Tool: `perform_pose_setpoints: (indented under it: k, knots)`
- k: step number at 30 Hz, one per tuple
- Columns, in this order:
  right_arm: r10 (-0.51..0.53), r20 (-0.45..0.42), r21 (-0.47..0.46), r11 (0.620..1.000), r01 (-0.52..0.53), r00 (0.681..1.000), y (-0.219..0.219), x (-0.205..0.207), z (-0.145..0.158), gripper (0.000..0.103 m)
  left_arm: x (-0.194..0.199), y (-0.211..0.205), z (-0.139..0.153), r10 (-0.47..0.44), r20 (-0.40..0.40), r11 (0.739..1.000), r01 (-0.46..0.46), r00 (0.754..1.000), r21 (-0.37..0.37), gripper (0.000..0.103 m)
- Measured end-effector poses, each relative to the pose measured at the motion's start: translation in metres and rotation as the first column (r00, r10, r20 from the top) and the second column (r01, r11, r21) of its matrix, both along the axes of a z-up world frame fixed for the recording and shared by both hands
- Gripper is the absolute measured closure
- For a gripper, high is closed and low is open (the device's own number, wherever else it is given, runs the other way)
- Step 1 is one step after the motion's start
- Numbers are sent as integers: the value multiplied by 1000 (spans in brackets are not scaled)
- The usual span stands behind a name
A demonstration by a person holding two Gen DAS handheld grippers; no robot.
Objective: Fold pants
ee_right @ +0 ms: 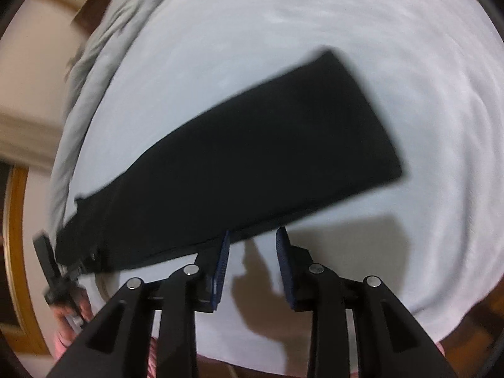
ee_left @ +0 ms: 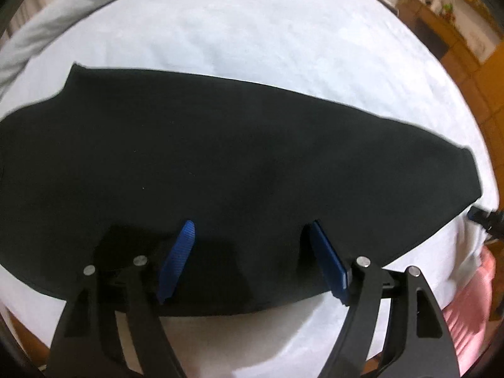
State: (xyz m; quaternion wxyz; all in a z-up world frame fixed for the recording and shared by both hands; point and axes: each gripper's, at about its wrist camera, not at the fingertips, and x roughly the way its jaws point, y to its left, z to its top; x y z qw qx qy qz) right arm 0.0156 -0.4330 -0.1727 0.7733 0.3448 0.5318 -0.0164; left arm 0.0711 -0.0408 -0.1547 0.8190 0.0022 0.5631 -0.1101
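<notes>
Black pants (ee_left: 220, 163) lie flat on a white sheet (ee_left: 252, 31), one leg folded over the other, in a long strip. My left gripper (ee_left: 252, 230) is open and empty, with its blue pads (ee_left: 179, 258) wide apart just above the pants' near edge. In the right wrist view the pants (ee_right: 252, 157) run from lower left to upper right, hem end at the upper right. My right gripper (ee_right: 252, 236) is open and empty, at the pants' near edge over the sheet (ee_right: 346, 236). The left gripper (ee_right: 53, 271) shows at that view's left edge, by the waist end.
A rumpled grey blanket (ee_left: 37, 37) lies along the sheet's far side. Pink cloth (ee_left: 472, 296) shows at the right, near the sheet's edge. Wooden furniture (ee_left: 441, 25) and orange floor stand beyond the bed at the upper right.
</notes>
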Motion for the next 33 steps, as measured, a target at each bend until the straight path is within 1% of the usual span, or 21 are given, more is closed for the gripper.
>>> perform_pose_setpoints:
  k: [2,4,6,8,12,14,16,18,20,22,26,29,32,33]
  knots:
    - [-38,11,25,999,38,999,-6,-2,-5,71,-5,0,5,12,-14,999,-13,1000,-51,29]
    - [-76,38,72,995,73,996,-16,-5,-8,71,-8,-1,10,30,-20,996,-31,999,-81,29]
    - [-92,48,105,991,86,995,-19,-3,-9,71,-11,-7,13,31,-14,996,-32,999,-89,29]
    - [-110,59,106,989,104,992,-27,-2,-8,71,-14,-17,13,17,-8,995,-18,1000,-97,29]
    - [-146,57,152,979,136,988,-45,0,-11,71,-12,-40,8,-42,-4,997,42,999,-65,27]
    - [-155,40,150,978,148,987,-48,-1,-9,71,-6,-43,2,-57,-20,996,56,998,-62,26]
    - [-157,52,141,979,148,986,-50,-4,0,71,-6,-48,-2,-61,-20,997,59,998,-51,24]
    - [-146,72,140,981,135,987,-52,-6,10,70,-6,-49,-4,-60,-19,997,59,998,-57,22]
    - [-133,72,132,984,123,988,-51,-4,16,69,-7,-49,-5,-51,-20,997,50,998,-64,21]
    - [-122,55,105,988,115,991,-49,1,15,69,-6,-50,-5,-28,-20,997,26,999,-74,20]
    - [-118,6,71,991,117,993,-45,13,5,69,-1,-55,2,25,-26,991,-29,999,-131,19]
    - [-100,4,29,995,100,995,-37,22,5,69,1,-66,1,40,-26,991,-43,999,-124,19]
    - [-96,16,50,994,95,995,-33,25,7,69,-7,-75,0,42,-20,992,-45,999,-119,19]
    - [-93,24,55,994,91,995,-32,24,8,69,-4,-63,3,44,-16,992,-46,999,-121,17]
